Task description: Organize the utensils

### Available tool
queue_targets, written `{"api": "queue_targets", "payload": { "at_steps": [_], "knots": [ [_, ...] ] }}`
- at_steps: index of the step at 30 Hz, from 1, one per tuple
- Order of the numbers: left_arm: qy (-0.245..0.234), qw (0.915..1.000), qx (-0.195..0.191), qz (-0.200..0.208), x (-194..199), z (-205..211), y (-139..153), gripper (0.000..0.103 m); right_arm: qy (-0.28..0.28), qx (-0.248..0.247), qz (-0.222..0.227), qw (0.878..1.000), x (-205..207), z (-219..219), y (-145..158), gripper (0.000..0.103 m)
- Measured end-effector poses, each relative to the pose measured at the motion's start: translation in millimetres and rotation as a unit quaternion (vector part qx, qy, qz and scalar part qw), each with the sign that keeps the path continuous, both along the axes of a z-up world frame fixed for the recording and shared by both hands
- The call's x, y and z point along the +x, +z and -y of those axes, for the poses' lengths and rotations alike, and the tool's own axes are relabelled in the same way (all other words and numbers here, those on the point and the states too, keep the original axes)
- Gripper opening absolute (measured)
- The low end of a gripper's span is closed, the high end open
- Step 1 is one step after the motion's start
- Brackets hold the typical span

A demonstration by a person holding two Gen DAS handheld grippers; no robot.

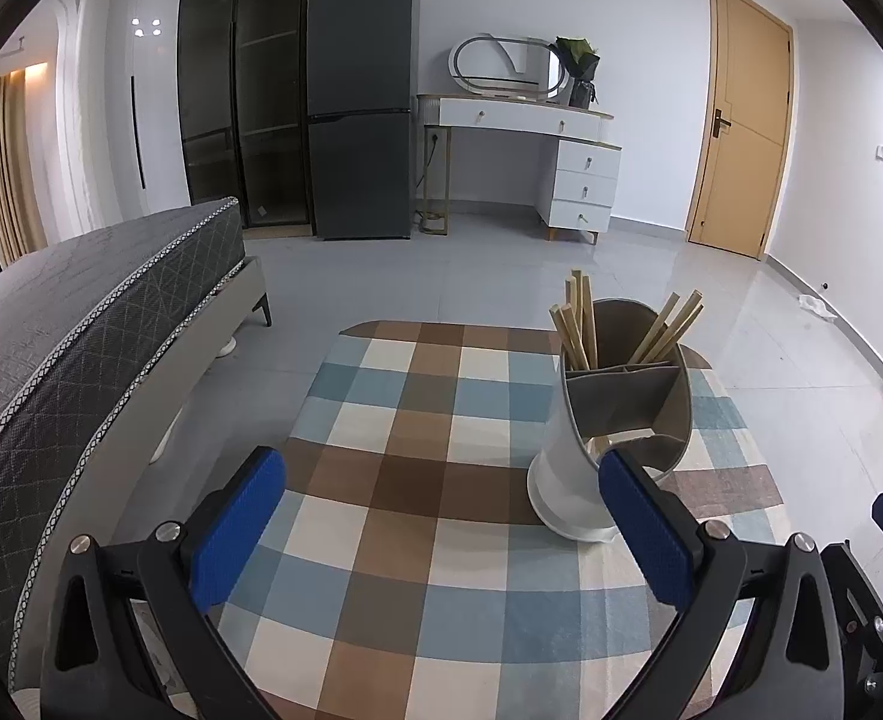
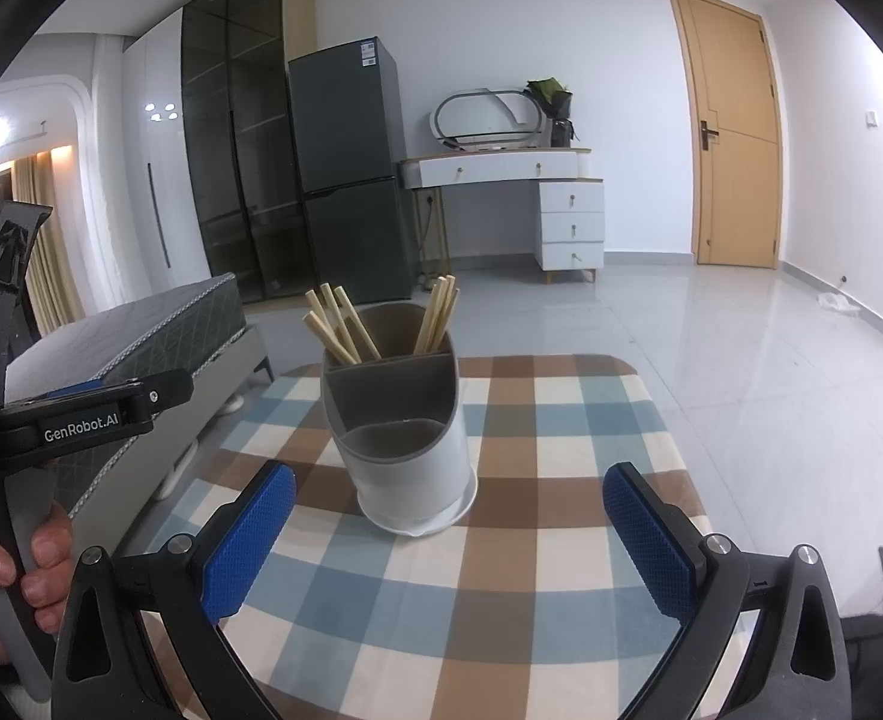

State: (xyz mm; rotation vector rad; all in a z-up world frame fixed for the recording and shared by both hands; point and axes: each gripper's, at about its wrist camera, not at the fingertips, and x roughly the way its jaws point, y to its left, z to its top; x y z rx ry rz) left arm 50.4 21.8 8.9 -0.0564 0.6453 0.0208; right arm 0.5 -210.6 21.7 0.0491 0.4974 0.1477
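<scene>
While the left gripper gapes wide and empty, the white-and-grey divided plastic utensil holder with wooden chopsticks stands at two o'clock on the checked tablecloth. Only the right view shows a hand at eight o'clock; the right gripper is likewise spread, holding nothing.

The tablecloth was checked in brown, blue and cream. On it the utensil holder was white outside and grey within, holding pale wooden chopsticks. Both grippers were black with blue textured pads. Behind the holder stood a dark grey fridge and a tan door.
</scene>
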Motion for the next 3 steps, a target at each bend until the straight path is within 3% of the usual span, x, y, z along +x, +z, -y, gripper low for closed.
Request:
{"api": "queue_targets", "payload": {
  "at_steps": [3],
  "knots": [
    [0.001, 1.0000, -0.005, 0.002, -0.7, -0.7, 0.0, 0.102, 0.000, 0.000, 0.000, 1.000, 0.5, -0.6, -0.2, 0.103]
  ]
}}
